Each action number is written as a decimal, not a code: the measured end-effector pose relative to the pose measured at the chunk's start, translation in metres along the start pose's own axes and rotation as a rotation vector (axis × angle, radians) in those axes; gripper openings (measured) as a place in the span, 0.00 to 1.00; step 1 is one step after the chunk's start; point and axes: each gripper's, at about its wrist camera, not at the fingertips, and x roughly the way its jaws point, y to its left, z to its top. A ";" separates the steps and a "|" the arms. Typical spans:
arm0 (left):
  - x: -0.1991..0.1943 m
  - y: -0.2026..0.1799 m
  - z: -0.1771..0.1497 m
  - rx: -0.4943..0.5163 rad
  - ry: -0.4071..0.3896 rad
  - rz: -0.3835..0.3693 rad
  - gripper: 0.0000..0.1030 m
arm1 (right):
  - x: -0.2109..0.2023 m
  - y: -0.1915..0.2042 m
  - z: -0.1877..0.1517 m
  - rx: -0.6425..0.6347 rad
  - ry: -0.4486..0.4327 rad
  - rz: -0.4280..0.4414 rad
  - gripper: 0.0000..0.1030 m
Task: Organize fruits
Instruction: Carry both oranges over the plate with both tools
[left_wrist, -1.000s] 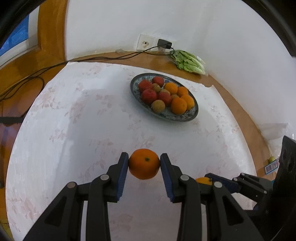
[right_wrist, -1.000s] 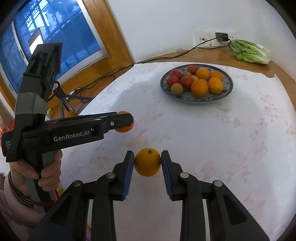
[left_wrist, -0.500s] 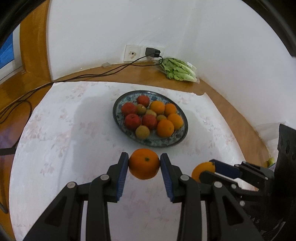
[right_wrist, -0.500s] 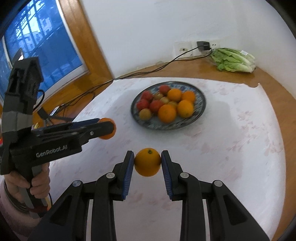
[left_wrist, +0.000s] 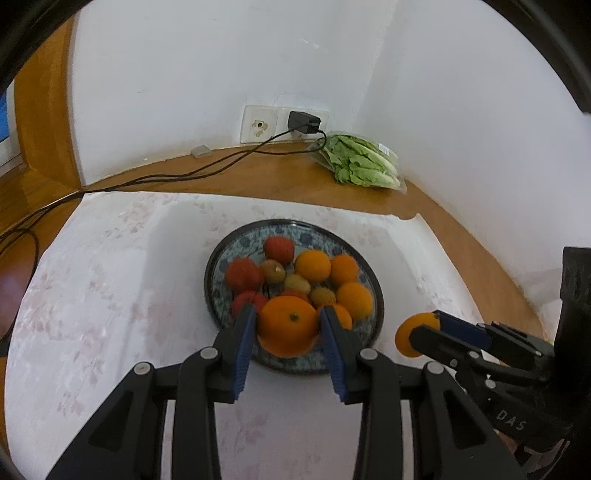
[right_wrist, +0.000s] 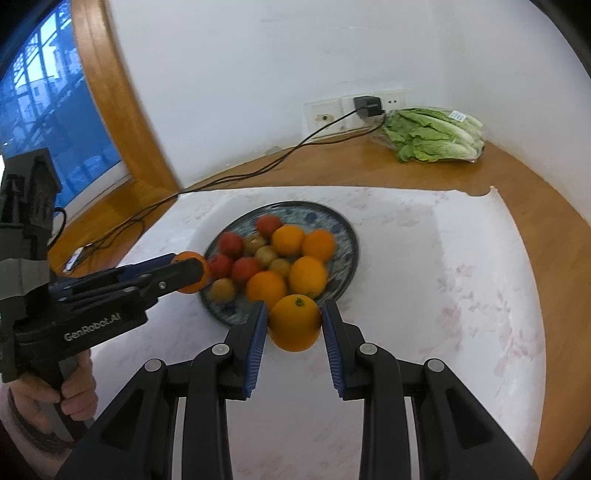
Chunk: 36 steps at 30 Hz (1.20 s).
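A blue patterned plate (left_wrist: 221, 254) (right_wrist: 343, 229) on the white tablecloth holds several oranges, red fruits and small brownish fruits. My left gripper (left_wrist: 288, 326) is shut on an orange (left_wrist: 288, 325) and holds it over the plate's near edge. My right gripper (right_wrist: 294, 323) is shut on another orange (right_wrist: 294, 321) just above the plate's near right rim. The right gripper with its orange (left_wrist: 412, 336) shows at the right of the left wrist view. The left gripper with its orange (right_wrist: 192, 271) shows at the plate's left in the right wrist view.
A bag of lettuce (left_wrist: 362, 162) (right_wrist: 432, 134) lies on the wooden ledge by the wall. A black charger (left_wrist: 303, 123) sits in the wall socket, its cable (left_wrist: 166, 177) running left along the ledge. A window (right_wrist: 48, 110) is at the left.
Both grippers moved forward with their oranges, from mid-table to the near rim of the plate. Both stayed shut on their oranges.
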 end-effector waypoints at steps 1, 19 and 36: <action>0.003 0.000 0.002 0.001 0.001 0.003 0.36 | 0.003 -0.002 0.002 0.000 -0.003 -0.010 0.30; 0.033 -0.003 0.014 0.016 0.010 0.034 0.36 | 0.039 -0.012 0.029 -0.008 -0.017 -0.062 0.30; 0.039 -0.005 0.018 0.020 -0.017 0.036 0.36 | 0.072 -0.010 0.068 0.004 -0.051 -0.062 0.30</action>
